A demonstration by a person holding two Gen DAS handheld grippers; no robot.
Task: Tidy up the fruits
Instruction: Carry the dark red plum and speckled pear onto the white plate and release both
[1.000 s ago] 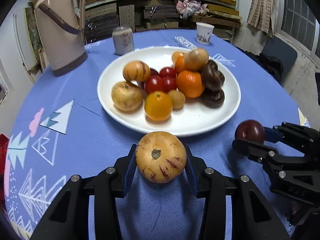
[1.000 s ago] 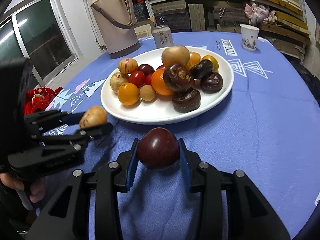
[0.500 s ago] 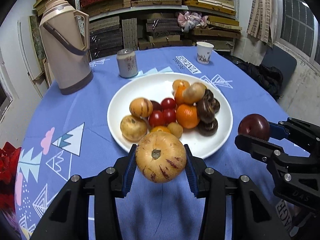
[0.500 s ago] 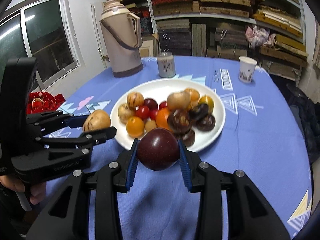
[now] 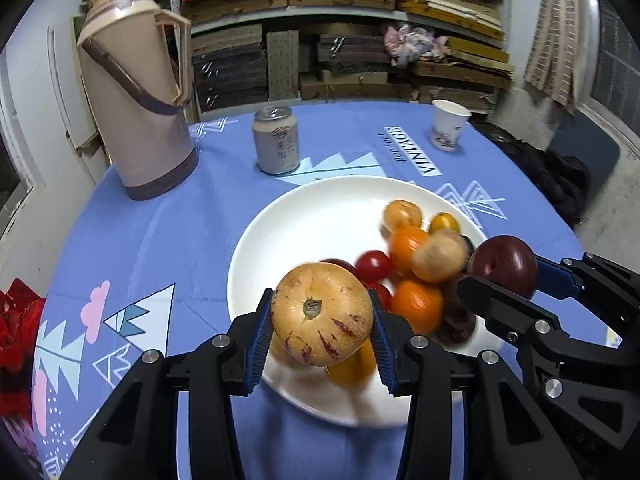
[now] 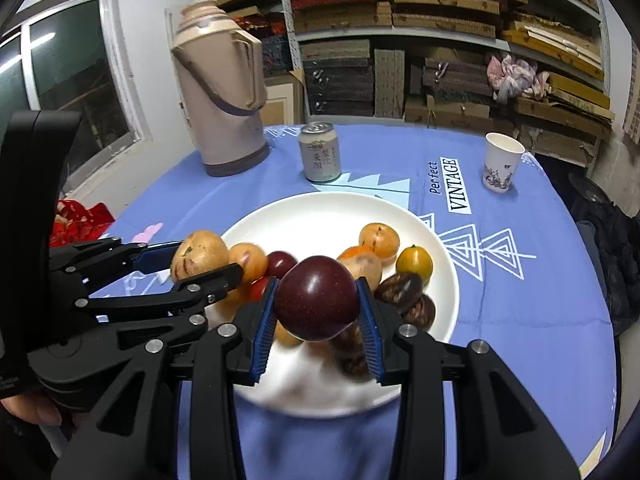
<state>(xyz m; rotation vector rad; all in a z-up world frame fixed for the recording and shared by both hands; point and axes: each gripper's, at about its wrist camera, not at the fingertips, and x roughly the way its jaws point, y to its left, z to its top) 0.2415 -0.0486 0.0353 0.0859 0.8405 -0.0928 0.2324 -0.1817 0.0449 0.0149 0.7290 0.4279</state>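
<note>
Overhead, a pale yellow streaked melon [image 5: 322, 314] sat clamped in the left gripper [image 5: 322, 320] and a dark red plum [image 6: 317, 298] in the right gripper [image 6: 317, 304], both angled down above the white plate [image 6: 320, 216] of fruit. A thermos [image 6: 224, 104], can [image 6: 319, 152] and paper cup [image 6: 500, 162] stood beyond on the blue tablecloth [image 6: 520, 320], well apart from the plate's far rim.

Crowded shelves [image 5: 344, 40] behind blue-clothed round table [image 5: 160, 216]; window [image 6: 68, 80] in white wall.
</note>
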